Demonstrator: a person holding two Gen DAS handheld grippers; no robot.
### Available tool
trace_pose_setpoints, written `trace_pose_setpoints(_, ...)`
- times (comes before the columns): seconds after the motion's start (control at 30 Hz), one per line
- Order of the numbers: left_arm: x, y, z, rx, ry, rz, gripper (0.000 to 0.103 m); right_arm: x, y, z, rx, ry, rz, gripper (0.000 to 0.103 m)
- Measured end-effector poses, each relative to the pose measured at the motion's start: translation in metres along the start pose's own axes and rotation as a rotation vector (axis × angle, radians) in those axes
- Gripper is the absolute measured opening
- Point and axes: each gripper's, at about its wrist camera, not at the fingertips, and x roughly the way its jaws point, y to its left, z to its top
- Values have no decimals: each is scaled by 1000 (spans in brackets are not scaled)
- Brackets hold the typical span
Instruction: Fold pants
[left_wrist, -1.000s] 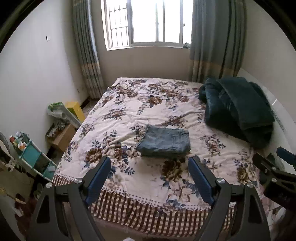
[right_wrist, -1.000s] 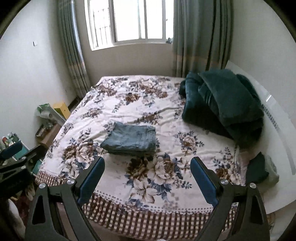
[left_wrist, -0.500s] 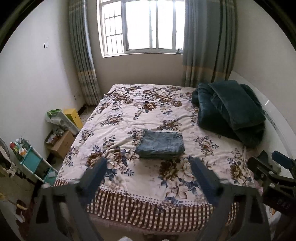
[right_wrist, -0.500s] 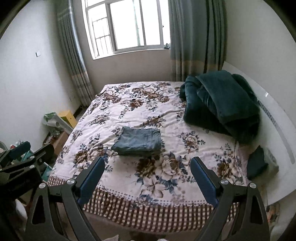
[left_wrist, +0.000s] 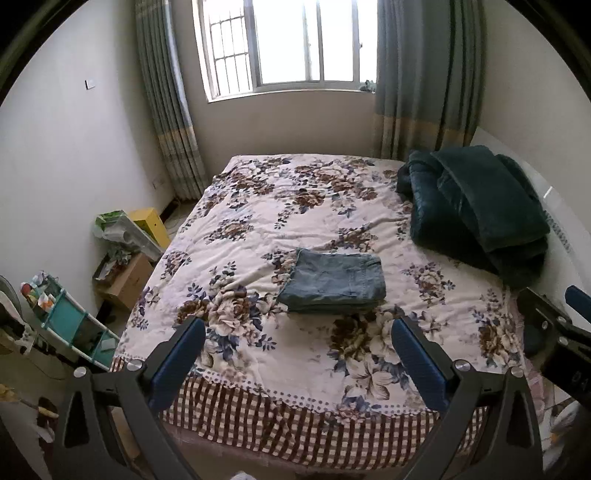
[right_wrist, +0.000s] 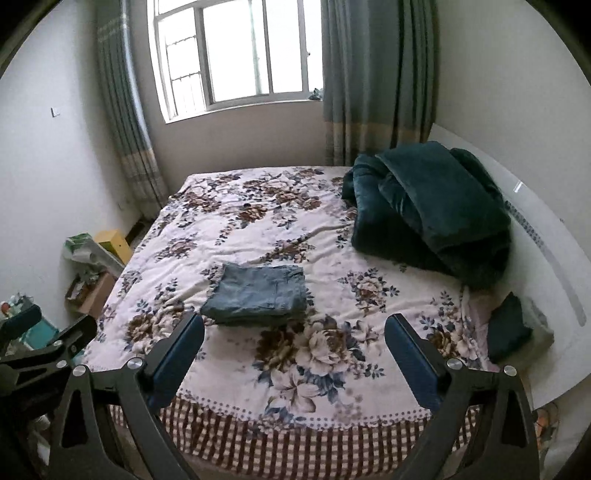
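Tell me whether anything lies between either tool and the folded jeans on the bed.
Nothing visible does. The folded jeans lie alone on the floral bedspread, with only bare bedspread between them and the open left tool and open right tool. The dark green blanket sits off to the right.

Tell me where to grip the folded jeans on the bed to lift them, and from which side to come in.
Grip the folded jeans at the thick stacked edge nearest the foot of the bed, probably coming in low from that side. The layers show there as a neat stack, so open jaws can likely pinch them all. Both the left hand-held gripper and right hand-held gripper are open and clear of the jeans.
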Motion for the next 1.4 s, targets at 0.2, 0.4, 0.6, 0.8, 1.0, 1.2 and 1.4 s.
trace_pose_setpoints(0.2,26,2,3,1,24,22,103,35,4,6,-11,30,-18,100)
trace_pose_setpoints(0.4,41,3,8,-1,40,31,103,61,6,5,-4,52,-31,100)
trace_pose_setpoints(0.6,48,-2,9,8,36,38,103,74,6,-1,-3,81,-25,100)
trace_pose_setpoints(0.8,49,-1,9,-7,36,47,103,75,7,-3,-6,84,-28,100)
trace_pose_setpoints(1.0,48,2,8,-16,27,64,103,82,1,-7,-5,97,-21,100)
trace_pose_setpoints(1.2,47,3,7,-14,23,65,103,82,1,-8,-5,96,-19,100)
trace_pose_setpoints(1.4,42,3,8,-20,15,66,103,81,5,-9,-7,93,-9,100)
